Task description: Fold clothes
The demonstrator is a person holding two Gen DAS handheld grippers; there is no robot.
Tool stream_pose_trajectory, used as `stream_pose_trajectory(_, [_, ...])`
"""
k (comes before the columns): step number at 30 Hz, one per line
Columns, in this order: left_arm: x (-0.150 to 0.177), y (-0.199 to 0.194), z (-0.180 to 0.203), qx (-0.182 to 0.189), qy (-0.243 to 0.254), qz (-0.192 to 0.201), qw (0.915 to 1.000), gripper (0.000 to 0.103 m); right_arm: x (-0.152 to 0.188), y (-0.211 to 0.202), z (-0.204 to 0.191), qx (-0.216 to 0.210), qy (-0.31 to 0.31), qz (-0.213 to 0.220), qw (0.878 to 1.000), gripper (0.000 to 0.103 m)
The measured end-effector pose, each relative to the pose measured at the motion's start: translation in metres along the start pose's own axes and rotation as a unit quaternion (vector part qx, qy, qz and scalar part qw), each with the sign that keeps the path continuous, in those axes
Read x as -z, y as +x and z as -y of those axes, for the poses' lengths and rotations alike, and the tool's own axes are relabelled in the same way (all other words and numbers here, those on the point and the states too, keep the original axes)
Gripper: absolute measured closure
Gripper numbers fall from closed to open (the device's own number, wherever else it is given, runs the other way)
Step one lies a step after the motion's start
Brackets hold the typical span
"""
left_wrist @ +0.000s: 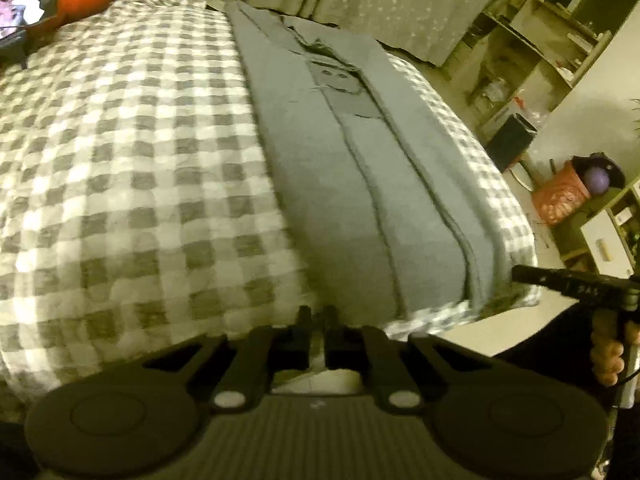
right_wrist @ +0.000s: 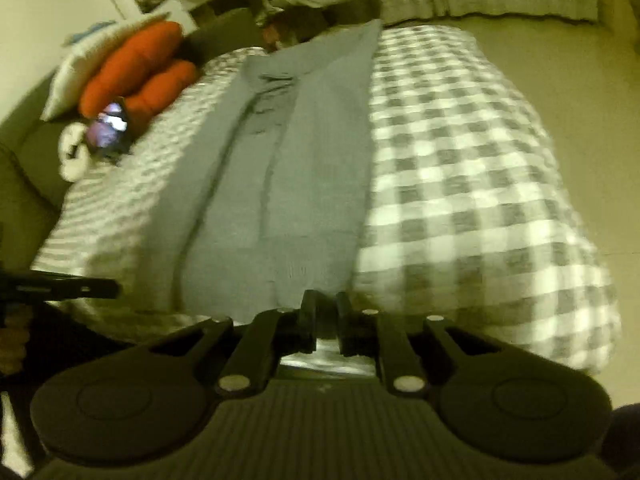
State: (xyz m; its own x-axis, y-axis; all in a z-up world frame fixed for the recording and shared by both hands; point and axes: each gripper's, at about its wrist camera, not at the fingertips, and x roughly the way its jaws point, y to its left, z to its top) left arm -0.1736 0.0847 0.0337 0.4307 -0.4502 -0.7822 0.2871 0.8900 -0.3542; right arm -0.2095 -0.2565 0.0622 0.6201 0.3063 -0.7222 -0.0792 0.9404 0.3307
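A grey garment lies flat in a long strip on the checkered bed cover, folded lengthwise with a dark printed patch near its far end. My left gripper hovers at the strip's near left corner, jaws almost together with nothing visible between them. In the right wrist view the grey garment runs away from my right gripper, whose nearly closed tips sit at the near hem. I cannot tell whether cloth is pinched. Each gripper shows in the other's view: right gripper, left gripper.
Red cushions and a lit phone screen lie at the bed's far left. Beside the bed's right edge are shelves, a dark bin and an orange bag on the floor. A person's hand holds the right gripper's handle.
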Motion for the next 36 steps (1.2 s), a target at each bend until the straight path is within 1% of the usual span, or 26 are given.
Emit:
stream_pose_trajectory(3, [-0.001,0.001,-0.004,0.0,-0.002,0.005,1.0,0.095,-0.005,-0.008,-0.001,0.022,-0.01,0.031,0.999,0.087])
stream_pose_trajectory(5, [-0.001,0.003,-0.005,-0.001,-0.002,0.006,1.0,0.095,-0.007,-0.01,-0.012,0.017,-0.036,0.049,0.998,0.087])
stream_pose_trajectory(6, [0.0,0.005,-0.005,-0.001,-0.004,0.004,1.0,0.095,-0.007,-0.008,-0.019,0.008,-0.052,0.05,0.997,0.086])
stream_pose_trajectory(8, [0.001,0.01,-0.003,0.004,-0.005,0.001,1.0,0.095,-0.003,-0.001,-0.034,-0.011,-0.084,0.045,0.995,0.079])
stream_pose_trajectory(9, [0.001,0.012,-0.002,0.007,-0.003,0.0,1.0,0.095,-0.002,0.005,-0.04,-0.01,-0.099,0.04,0.994,0.069])
stream_pose_trajectory(10, [0.0,0.013,0.0,0.009,0.0,0.001,1.0,0.094,0.0,0.012,-0.045,-0.007,-0.115,0.037,0.993,0.067])
stream_pose_trajectory(12, [-0.001,0.014,0.004,0.012,0.006,0.005,0.9999,0.093,0.003,0.025,-0.056,0.0,-0.146,0.029,0.989,0.067])
stream_pose_trajectory(15, [-0.001,0.017,0.007,0.007,0.014,0.004,0.9999,0.088,0.005,0.038,-0.066,0.012,-0.175,0.022,0.984,0.067])
stream_pose_trajectory(17, [-0.003,0.02,0.006,0.006,0.013,0.002,0.9999,0.088,0.006,0.043,-0.071,0.033,-0.196,0.02,0.98,0.08])
stream_pose_trajectory(18, [-0.003,0.019,0.006,0.008,0.013,0.003,0.9999,0.088,0.005,0.041,-0.072,0.036,-0.199,0.023,0.979,0.097])
stream_pose_trajectory(19, [-0.003,0.016,0.006,0.011,0.015,0.005,0.9998,0.088,0.003,0.038,-0.072,0.039,-0.199,0.026,0.979,0.097])
stream_pose_trajectory(21, [-0.003,0.012,0.006,0.016,0.018,0.01,0.9997,0.088,-0.003,0.023,-0.068,0.004,-0.166,0.038,0.985,0.097])
stream_pose_trajectory(23, [-0.004,0.012,0.006,0.02,0.02,0.009,0.9996,0.088,-0.008,0.011,-0.064,-0.032,-0.132,0.05,0.989,0.097])
stream_pose_trajectory(25, [-0.005,0.014,0.005,0.023,0.021,0.007,0.9995,0.088,-0.011,0.014,-0.063,-0.051,-0.116,0.048,0.991,0.097])
stream_pose_trajectory(26, [-0.005,0.014,0.005,0.025,0.021,0.006,0.9994,0.088,-0.01,0.02,-0.063,-0.05,-0.113,0.04,0.992,0.096])
stream_pose_trajectory(27, [-0.005,0.014,0.004,0.026,0.021,0.006,0.9994,0.088,-0.008,0.027,-0.063,-0.036,-0.117,0.028,0.992,0.095])
stream_pose_trajectory(28, [-0.005,0.013,0.003,0.027,0.02,0.006,0.9994,0.088,-0.005,0.035,-0.063,-0.021,-0.123,0.015,0.992,0.09])
stream_pose_trajectory(31, [-0.005,0.01,0.0,0.031,0.016,0.008,0.9993,0.088,0.001,0.042,-0.064,-0.028,-0.139,-0.008,0.99,0.085])
stream_pose_trajectory(33, [-0.006,0.006,-0.004,0.031,0.01,0.014,0.9994,0.087,-0.003,0.037,-0.068,-0.036,-0.142,0.002,0.989,0.085])
stream_pose_trajectory(36, [-0.01,0.004,-0.008,0.035,0.001,0.023,0.9991,0.084,-0.012,0.03,-0.074,-0.049,-0.145,0.021,0.988,0.085])
